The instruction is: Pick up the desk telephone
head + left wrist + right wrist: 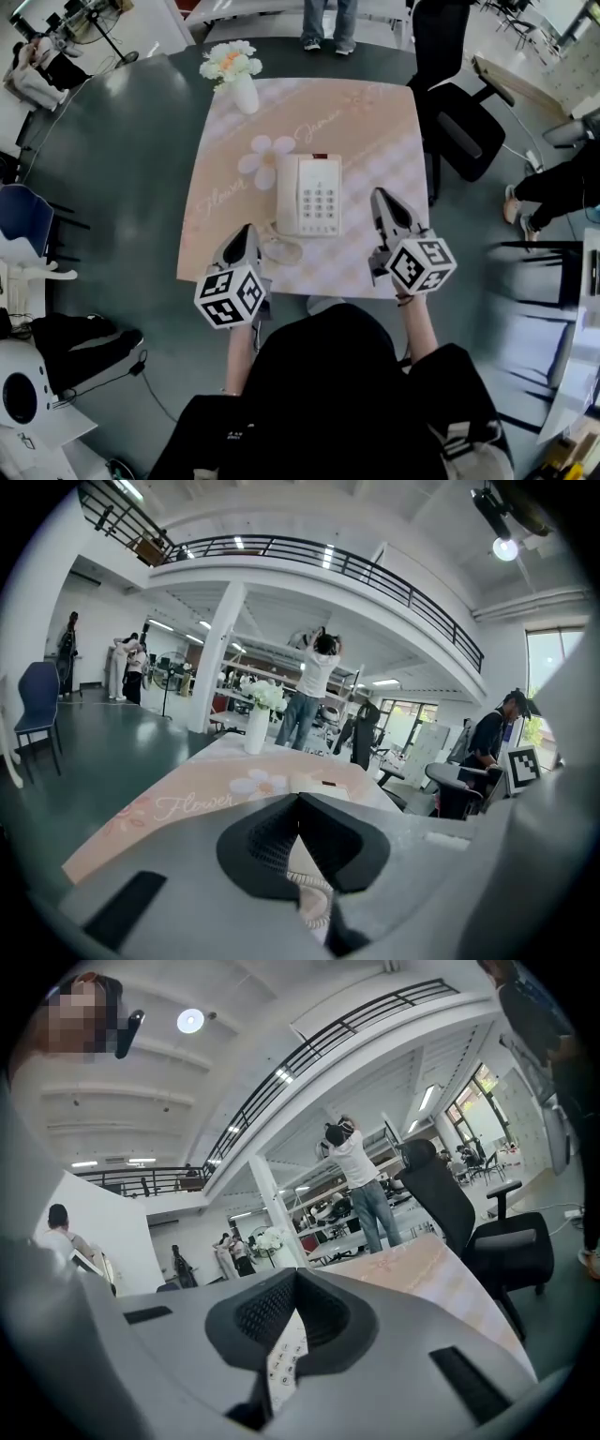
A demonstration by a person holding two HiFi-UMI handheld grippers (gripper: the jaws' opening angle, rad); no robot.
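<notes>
A cream desk telephone lies in the middle of the pink-clothed table, handset on its left side, keypad on the right. Its coiled cord curls at the near left corner. My left gripper is shut and empty, its tip just left of the cord and short of the phone. My right gripper is shut and empty too, close to the phone's right side. In the left gripper view the closed jaws frame the cord. The right gripper view has the keypad below its closed jaws.
A white vase of flowers stands at the table's far left corner. A black office chair sits off the right edge, a blue chair far left. A person stands beyond the table; another is at the right.
</notes>
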